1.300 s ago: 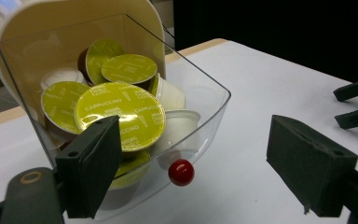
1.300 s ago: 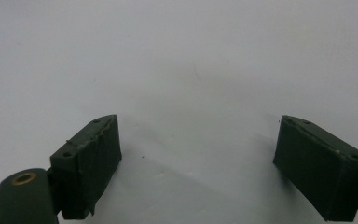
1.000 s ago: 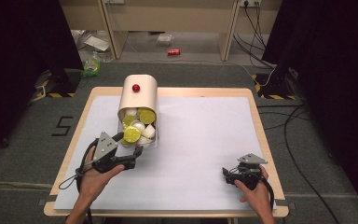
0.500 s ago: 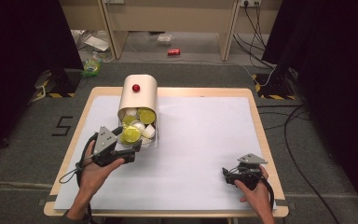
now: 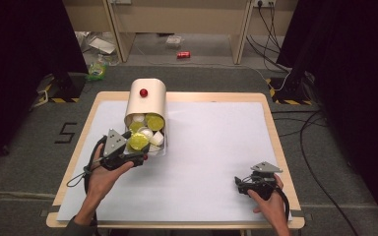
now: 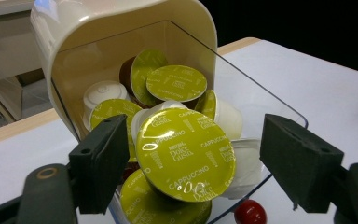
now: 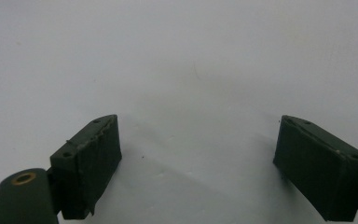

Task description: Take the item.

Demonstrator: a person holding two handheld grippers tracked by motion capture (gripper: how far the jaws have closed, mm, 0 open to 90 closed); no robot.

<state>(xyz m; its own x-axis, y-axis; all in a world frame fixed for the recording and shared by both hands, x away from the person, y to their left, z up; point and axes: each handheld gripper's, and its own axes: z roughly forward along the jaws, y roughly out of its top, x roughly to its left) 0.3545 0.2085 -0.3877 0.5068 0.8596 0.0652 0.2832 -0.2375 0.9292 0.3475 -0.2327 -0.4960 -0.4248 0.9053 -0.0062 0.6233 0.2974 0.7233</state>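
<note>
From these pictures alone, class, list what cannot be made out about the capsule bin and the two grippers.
- How many capsules the bin holds: left gripper view, the front capsule covers those behind it.
- Whether the left gripper pads touch that capsule: its lid overlaps the left pad, and a gap shows at the right.
- The capsule's body: high view, the grey plate covers it.
- Right gripper: jaws apart, bare table ahead.

A: Where's the cream plastic capsule dispenser (image 5: 146, 102)?
B: On the wooden worktop with a white sheet (image 5: 216, 147), back-left part, lying on its side, open mouth facing the near edge.
A: Contents?
B: Round foil-lidded coffee capsules (image 6: 185, 154) piled in its mouth.
A: Tongs?
B: Left tongs (image 5: 139, 153) right at the mouth, one capsule between the jaws. Right tongs (image 5: 239, 184) near the front-right corner, well apart.
</note>
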